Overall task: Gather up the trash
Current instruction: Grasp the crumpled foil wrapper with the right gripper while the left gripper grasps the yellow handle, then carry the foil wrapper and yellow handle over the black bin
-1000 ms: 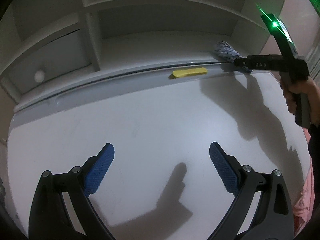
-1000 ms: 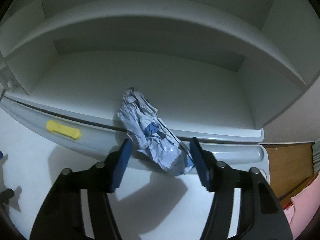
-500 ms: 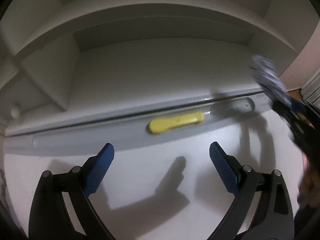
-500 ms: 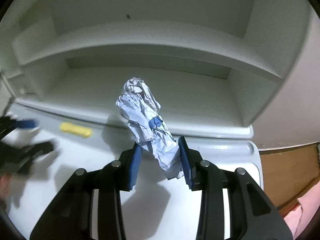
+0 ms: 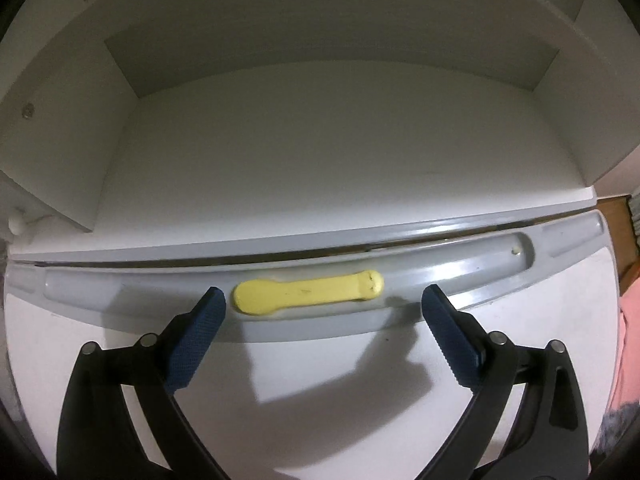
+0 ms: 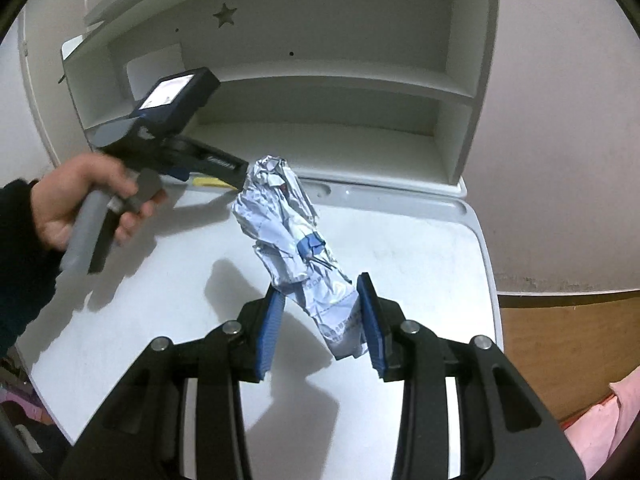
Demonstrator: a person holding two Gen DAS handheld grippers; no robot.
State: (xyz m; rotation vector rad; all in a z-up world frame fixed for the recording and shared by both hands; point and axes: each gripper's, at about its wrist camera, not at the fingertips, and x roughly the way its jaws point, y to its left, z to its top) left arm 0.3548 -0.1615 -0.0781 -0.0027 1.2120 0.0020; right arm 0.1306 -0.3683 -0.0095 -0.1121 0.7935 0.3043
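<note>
A yellow flat plastic piece [image 5: 308, 297] lies in the grey groove [image 5: 500, 256] at the back of the white desk [image 5: 312, 396]. My left gripper [image 5: 323, 300] is open, its blue pads on either side of the piece and just in front of it. My right gripper [image 6: 322, 300] is shut on a crumpled blue-white paper wrapper [image 6: 296, 240], held up above the desk. The left gripper's body [image 6: 168, 132] and the hand holding it show in the right wrist view, over the groove; a bit of the yellow piece [image 6: 206, 181] shows beneath it.
A white shelf unit [image 6: 320, 92] with open compartments stands behind the desk. A wooden floor [image 6: 568, 352] lies to the right of the desk edge. Pink fabric [image 5: 628, 344] is at the right.
My right gripper closed on the wrapper and lifted it up and back from the groove. My left gripper moved forward to the yellow piece, still open.
</note>
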